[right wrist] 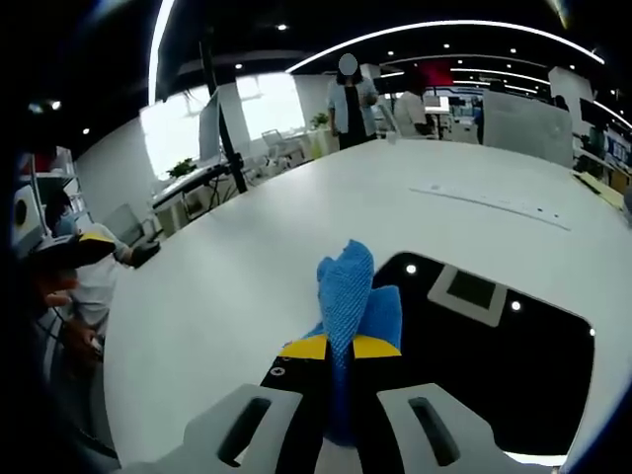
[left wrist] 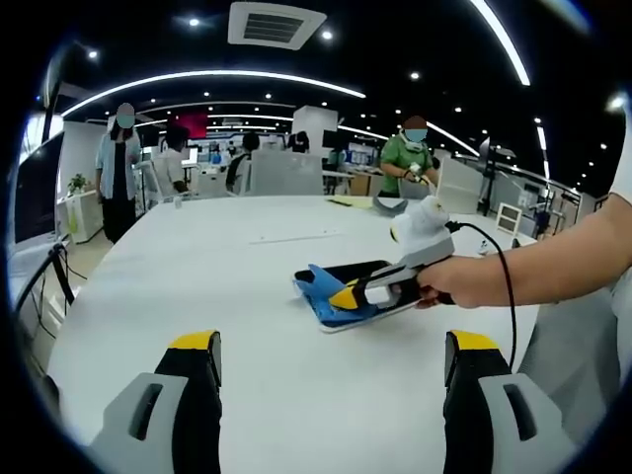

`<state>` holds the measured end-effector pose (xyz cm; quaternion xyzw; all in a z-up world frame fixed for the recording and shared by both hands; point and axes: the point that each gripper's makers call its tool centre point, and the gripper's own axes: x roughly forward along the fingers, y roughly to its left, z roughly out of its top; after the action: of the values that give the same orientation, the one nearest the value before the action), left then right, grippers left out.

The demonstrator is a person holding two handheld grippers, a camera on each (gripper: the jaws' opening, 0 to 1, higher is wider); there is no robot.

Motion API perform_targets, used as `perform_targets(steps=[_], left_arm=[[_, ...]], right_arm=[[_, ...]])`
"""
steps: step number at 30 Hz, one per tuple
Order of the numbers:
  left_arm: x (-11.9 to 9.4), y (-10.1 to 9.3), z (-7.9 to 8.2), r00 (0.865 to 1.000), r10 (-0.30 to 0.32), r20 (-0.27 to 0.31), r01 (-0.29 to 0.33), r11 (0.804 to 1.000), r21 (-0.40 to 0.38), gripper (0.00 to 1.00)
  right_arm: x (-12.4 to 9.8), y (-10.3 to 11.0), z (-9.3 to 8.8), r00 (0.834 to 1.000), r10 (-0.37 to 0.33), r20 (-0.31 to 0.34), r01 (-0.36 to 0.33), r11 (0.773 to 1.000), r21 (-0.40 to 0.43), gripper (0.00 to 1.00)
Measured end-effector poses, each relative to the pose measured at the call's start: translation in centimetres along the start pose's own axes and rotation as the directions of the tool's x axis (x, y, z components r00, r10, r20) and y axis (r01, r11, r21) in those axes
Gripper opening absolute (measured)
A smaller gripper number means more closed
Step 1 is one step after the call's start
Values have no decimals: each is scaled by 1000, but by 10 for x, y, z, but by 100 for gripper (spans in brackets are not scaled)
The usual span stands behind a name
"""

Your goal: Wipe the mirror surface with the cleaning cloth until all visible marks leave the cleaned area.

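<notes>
A dark mirror (right wrist: 494,346) lies flat on the white table (right wrist: 247,257) and reflects ceiling lights. My right gripper (right wrist: 341,348) is shut on a blue cleaning cloth (right wrist: 351,281), which rests bunched on the mirror's near left edge. In the left gripper view a hand holds that right gripper (left wrist: 348,293) down on the cloth (left wrist: 318,284) and the mirror (left wrist: 360,269) at mid-table. My left gripper (left wrist: 334,346) hangs open above the bare table (left wrist: 227,276), nothing between its jaws, well short of the mirror. Marks on the glass are too small to tell.
A black cable (left wrist: 506,286) trails from the right gripper over the person's forearm. A thin pale strip (left wrist: 296,237) lies on the table beyond the mirror. Several people (left wrist: 118,163) stand past the far edge, among chairs and desks. A monitor (left wrist: 39,188) stands at the left.
</notes>
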<state>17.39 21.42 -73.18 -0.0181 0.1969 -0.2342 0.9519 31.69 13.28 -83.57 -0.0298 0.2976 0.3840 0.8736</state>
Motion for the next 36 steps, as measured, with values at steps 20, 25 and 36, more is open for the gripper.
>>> perform_targets(steps=[20, 25, 36], left_arm=[[6, -7, 2, 1000, -22, 8, 22, 1000, 4, 95], [8, -8, 3, 1000, -26, 12, 26, 1000, 5, 95], [15, -18, 6, 998, -61, 19, 61, 998, 17, 95]], right_arm=[[-30, -7, 14, 997, -11, 71, 10, 1000, 8, 1], [-45, -7, 25, 994, -12, 113, 11, 1000, 8, 1], [-76, -14, 12, 991, -34, 126, 33, 999, 16, 1]])
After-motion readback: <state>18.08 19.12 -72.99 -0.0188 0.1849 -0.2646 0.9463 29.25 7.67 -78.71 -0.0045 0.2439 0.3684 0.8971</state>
